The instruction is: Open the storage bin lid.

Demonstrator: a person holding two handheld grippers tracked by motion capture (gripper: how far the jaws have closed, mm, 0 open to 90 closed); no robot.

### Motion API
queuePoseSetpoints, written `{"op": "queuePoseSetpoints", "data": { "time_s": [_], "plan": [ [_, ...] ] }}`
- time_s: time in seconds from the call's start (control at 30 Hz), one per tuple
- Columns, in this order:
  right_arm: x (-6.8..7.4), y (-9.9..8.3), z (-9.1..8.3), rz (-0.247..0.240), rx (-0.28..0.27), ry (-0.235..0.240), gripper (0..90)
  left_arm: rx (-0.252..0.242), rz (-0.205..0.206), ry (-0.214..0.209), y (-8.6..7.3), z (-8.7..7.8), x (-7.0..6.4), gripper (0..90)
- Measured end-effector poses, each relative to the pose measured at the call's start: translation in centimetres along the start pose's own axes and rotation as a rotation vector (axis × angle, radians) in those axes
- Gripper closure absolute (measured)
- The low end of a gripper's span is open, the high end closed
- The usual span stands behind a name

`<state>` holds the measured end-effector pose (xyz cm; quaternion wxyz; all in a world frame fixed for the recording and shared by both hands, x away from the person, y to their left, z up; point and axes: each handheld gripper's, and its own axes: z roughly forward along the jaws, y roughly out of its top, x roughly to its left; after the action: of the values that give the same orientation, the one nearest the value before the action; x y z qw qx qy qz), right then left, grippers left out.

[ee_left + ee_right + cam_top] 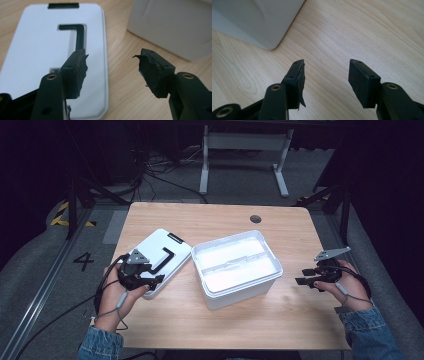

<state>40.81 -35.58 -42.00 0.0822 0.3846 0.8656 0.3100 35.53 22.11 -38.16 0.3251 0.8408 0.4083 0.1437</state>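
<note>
Left of frame centre, the flat white plastic lid (pixel 159 254) looks light, stiff, slippery; best pinched at its rim. Left gripper (pixel 111 72) and right gripper (pixel 325 77) gape, empty, above the counter (pixel 210 320).

A large black number "4" (pixel 83 261) is marked on the grey floor (pixel 45 265) left of the table. Nothing else is readable.
</note>
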Motion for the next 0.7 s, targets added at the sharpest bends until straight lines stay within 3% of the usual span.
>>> {"op": "queuePoseSetpoints", "data": {
  "time_s": [0.1, 0.17, 0.3, 0.37, 0.5, 0.7],
  "plan": [
    [0.0, 0.1, 0.1, -0.001, 0.004, 0.001, 47.7, 0.037, 0.020, 0.002, -1.0, 0.6, -0.1, 38.9],
    [0.0, 0.4, 0.4, -0.005, 0.006, 0.001, 47.7, 0.067, 0.011, -0.006, -1.9, 1.2, -0.4, 37.8],
    [0.1, 0.6, 0.7, -0.010, 0.013, 0.005, 47.6, 0.071, -0.011, -0.017, -2.9, 2.2, -0.7, 37.1],
    [0.1, 0.8, 0.9, -0.018, 0.018, 0.005, 47.6, 0.103, -0.002, -0.018, -3.4, 2.8, -0.9, 36.6],
    [0.1, 0.9, 1.3, -0.022, 0.030, 0.007, 47.6, 0.122, -0.002, -0.024, -4.1, 3.5, -1.2, 35.6],
    [0.1, 0.8, 1.6, -0.025, 0.038, 0.008, 47.6, 0.113, 0.009, -0.030, -4.6, 3.8, -2.0, 33.8]
  ]
}}
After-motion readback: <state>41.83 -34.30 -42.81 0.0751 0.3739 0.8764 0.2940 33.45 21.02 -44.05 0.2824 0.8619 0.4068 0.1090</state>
